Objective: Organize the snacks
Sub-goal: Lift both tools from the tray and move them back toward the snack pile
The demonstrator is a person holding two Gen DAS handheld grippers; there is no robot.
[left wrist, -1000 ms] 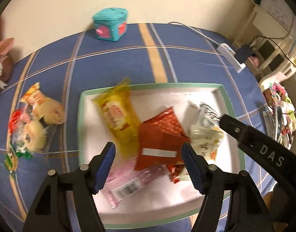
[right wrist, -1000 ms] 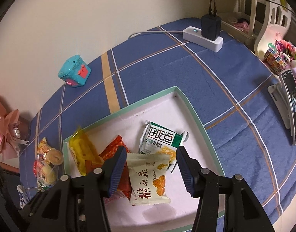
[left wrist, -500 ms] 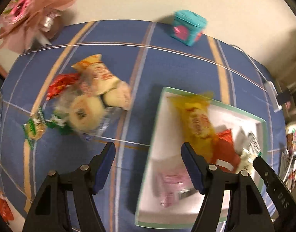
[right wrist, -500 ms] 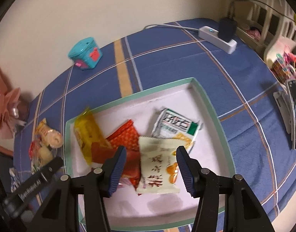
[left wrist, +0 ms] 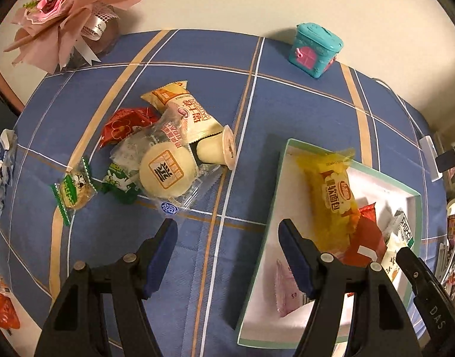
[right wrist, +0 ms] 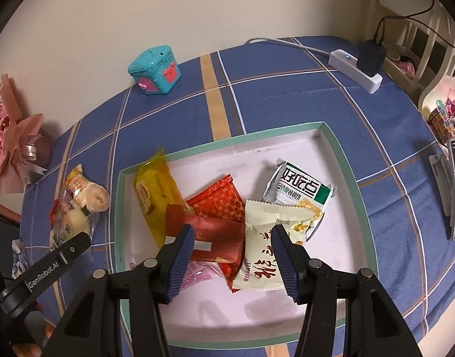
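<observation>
Left gripper (left wrist: 227, 238): jaws wide apart, nothing between them, poised over bare blue cloth (left wrist: 197, 59).
Loose snacks (left wrist: 165, 151): heaped on the cloth ahead and left of the left gripper; a round bun packet (left wrist: 168, 171) sits nearest.
Tray (right wrist: 343, 160): lies to the left gripper's right and directly under the right one.
Right gripper (right wrist: 232, 248): jaws spread wide, empty, above the tray's packets.
Cream packet (right wrist: 266, 238): at its right fingertip.
Red packets (right wrist: 218, 220): by its left fingertip.
Yellow packet (right wrist: 156, 196): further left in the tray.
</observation>
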